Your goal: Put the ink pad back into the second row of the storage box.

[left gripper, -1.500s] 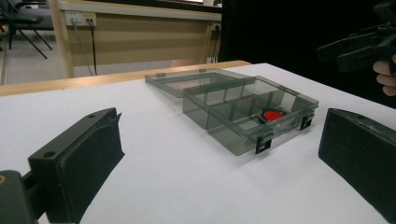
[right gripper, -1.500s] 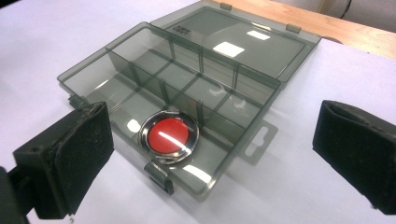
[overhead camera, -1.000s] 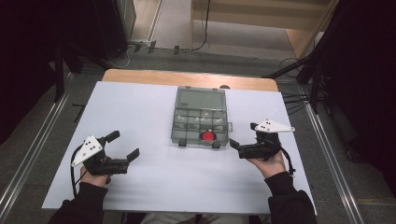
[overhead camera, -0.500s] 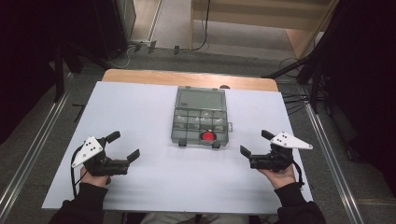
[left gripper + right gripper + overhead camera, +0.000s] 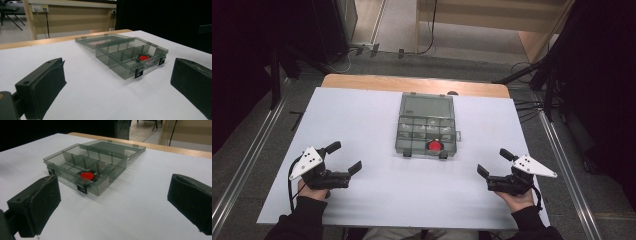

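A smoky clear compartment box lies open mid-table, its lid folded flat toward the far side. A small red disc sits in a front compartment, also seen as the red disc and the red disc. My left gripper rests low at the front left, open and holding nothing, jaws pointing toward the box. At the front right, my right gripper is open too, nothing between its jaws, well clear of the box.
A white sheet covers the table, with a strip of wooden tabletop showing at the far edge. Dark frames and cables stand beyond the table's sides. Black latches hang off the box front.
My right gripper has drawn back from beside the box toward the front right corner of the table. The left gripper has stayed put.
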`<state>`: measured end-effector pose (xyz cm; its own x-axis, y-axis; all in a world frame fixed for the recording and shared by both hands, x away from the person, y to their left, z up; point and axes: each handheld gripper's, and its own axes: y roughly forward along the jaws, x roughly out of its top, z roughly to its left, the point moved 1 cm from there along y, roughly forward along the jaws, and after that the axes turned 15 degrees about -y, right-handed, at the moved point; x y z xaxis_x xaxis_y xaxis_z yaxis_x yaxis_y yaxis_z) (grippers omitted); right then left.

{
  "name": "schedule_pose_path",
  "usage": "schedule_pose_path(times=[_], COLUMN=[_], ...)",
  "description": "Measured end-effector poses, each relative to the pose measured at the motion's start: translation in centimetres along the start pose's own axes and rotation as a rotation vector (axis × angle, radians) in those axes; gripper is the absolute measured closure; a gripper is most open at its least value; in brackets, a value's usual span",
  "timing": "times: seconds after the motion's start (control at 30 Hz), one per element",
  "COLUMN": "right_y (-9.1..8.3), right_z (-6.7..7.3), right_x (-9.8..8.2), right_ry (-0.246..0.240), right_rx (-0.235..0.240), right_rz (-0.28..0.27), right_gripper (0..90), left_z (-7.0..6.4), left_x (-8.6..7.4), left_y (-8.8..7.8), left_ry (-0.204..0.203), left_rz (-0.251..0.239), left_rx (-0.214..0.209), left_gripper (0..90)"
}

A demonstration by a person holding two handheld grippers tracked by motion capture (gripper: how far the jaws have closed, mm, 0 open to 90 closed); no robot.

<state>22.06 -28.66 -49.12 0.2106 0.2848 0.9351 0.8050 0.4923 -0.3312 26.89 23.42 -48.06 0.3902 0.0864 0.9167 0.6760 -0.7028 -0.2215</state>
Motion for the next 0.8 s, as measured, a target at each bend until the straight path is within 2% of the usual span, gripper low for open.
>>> schedule_pose_path(times=[0.37, 0.63, 0.8], right_y=[-1.9, -2.4, -2.6], right_z=[-0.7, -0.2, -0.2], right_x=[-2.3, -3.9, -3.9], right_ry=[0.036, 0.01, 0.024], right_rx=[-0.053, -0.076, -0.089], right_rz=[-0.057, -0.07, -0.09], right_gripper=[0.0, 0.0, 0.0], left_z=[0.1, 0.1, 0.1], left_x=[0.0, 0.0, 0.0], left_y=[-0.1, -0.1, 0.0], left_ry=[-0.006, -0.009, -0.009], left_rz=[-0.003, -0.005, -0.004], left_rx=[0.0, 0.006, 0.001], left_gripper=[0.0, 0.0, 0.0])
